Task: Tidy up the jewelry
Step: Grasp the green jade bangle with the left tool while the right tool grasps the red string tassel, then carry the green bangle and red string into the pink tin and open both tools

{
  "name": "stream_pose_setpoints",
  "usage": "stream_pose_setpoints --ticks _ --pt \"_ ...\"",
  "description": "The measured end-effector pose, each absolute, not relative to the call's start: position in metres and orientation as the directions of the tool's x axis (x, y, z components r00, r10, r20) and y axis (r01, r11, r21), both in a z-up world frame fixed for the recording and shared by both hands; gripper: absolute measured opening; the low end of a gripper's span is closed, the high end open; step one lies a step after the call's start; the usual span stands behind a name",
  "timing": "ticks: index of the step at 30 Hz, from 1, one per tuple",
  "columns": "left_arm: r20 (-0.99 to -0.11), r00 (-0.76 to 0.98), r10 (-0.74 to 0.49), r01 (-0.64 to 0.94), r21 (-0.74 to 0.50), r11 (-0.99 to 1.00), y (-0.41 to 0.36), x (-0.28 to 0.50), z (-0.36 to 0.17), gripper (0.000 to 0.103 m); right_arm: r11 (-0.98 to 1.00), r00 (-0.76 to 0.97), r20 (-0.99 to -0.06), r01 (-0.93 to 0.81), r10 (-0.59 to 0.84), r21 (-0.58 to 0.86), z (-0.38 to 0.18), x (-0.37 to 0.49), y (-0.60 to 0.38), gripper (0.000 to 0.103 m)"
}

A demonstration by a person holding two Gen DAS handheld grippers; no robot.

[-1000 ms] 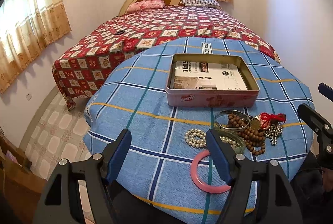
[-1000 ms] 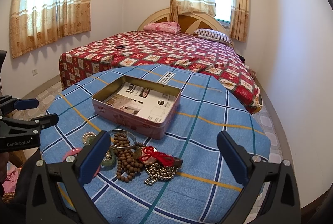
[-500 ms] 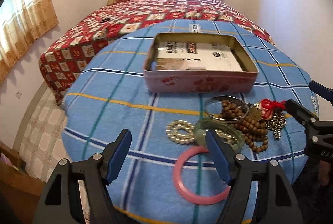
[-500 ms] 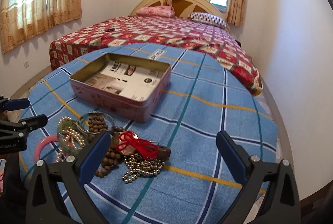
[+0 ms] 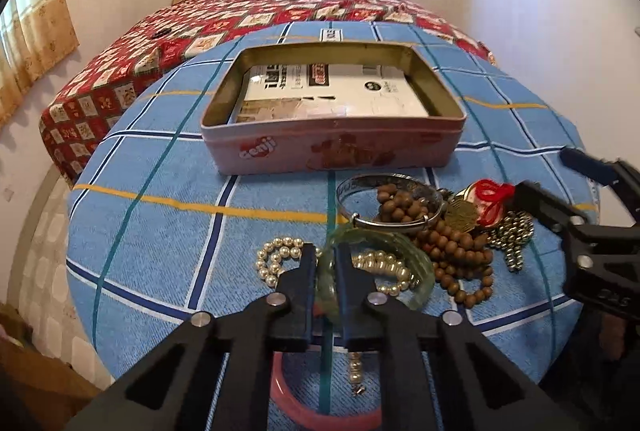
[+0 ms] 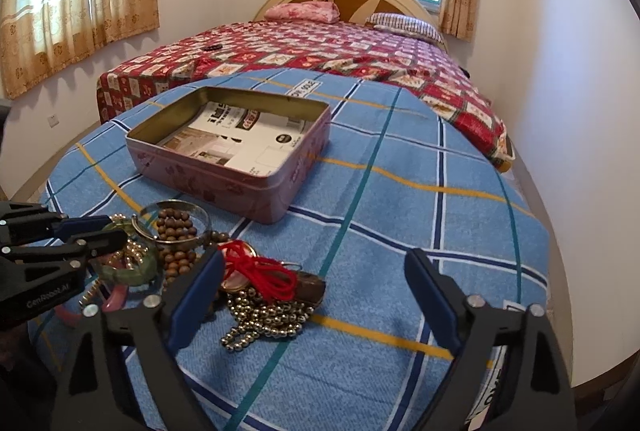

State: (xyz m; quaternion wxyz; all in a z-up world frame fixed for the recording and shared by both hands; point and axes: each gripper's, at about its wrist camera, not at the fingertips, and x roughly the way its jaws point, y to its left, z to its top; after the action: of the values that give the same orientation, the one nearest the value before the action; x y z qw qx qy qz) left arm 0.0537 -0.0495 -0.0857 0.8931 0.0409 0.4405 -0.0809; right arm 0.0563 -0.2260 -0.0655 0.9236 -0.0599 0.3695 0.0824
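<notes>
On the blue checked tablecloth (image 5: 160, 231) the jewelry lies in a heap in front of a pink tin (image 5: 332, 147). My left gripper (image 5: 325, 251) is closing and its pads press the near rim of the green bangle (image 5: 420, 271), which rests on a pearl bracelet (image 5: 276, 251). A silver bangle (image 5: 390, 187), wooden beads (image 5: 452, 243) and a pink bangle (image 5: 304, 403) lie around it. My right gripper (image 6: 314, 259) stands wide, its jaws closing, over the red-corded pendant (image 6: 260, 271) and metal bead chain (image 6: 264, 315) without touching them.
The tin (image 6: 224, 183) is lidless, with printed paper on its bottom. A bed (image 6: 320, 51) with a red patterned cover stands behind the round table. The table edge drops away on the left and right, and a wall is close on the right.
Both grippers have come down and closer to the heap. The left jaws have gone from wide apart to shut on the green bangle's rim. The right jaws have narrowed a little.
</notes>
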Motion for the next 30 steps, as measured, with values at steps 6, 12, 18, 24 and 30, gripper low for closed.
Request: stream_pose_setpoints --ticks 6,12,18,24,30 --pt "-0.776 0.623 -0.102 0.191 0.024 0.981 -0.050 0.050 -0.078 0.009 0.970 0.693 -0.708 -0.238 0.136 -0.047 -0.069 0.060 -0.220 0.071" --pt "-0.764 0.638 -0.100 0.192 0.031 0.981 -0.045 0.051 -0.071 0.009 0.953 0.681 -0.713 -0.296 0.167 -0.059 -0.072 0.061 -0.209 0.058" --pt "-0.757 0.644 -0.108 0.189 0.020 0.982 -0.040 0.051 -0.065 0.009 0.936 0.660 -0.722 -0.349 0.209 -0.048 -0.074 0.061 -0.203 0.011" --pt "-0.739 0.664 -0.113 0.188 0.018 0.982 -0.034 0.047 -0.052 0.009 0.929 0.687 -0.690 -0.366 0.228 -0.057 -0.064 0.055 -0.203 0.009" --pt "-0.724 0.683 -0.097 0.173 0.031 0.984 -0.028 0.047 -0.043 0.009 0.925 0.712 -0.661 -0.373 0.236 -0.071 -0.053 0.053 -0.200 0.008"
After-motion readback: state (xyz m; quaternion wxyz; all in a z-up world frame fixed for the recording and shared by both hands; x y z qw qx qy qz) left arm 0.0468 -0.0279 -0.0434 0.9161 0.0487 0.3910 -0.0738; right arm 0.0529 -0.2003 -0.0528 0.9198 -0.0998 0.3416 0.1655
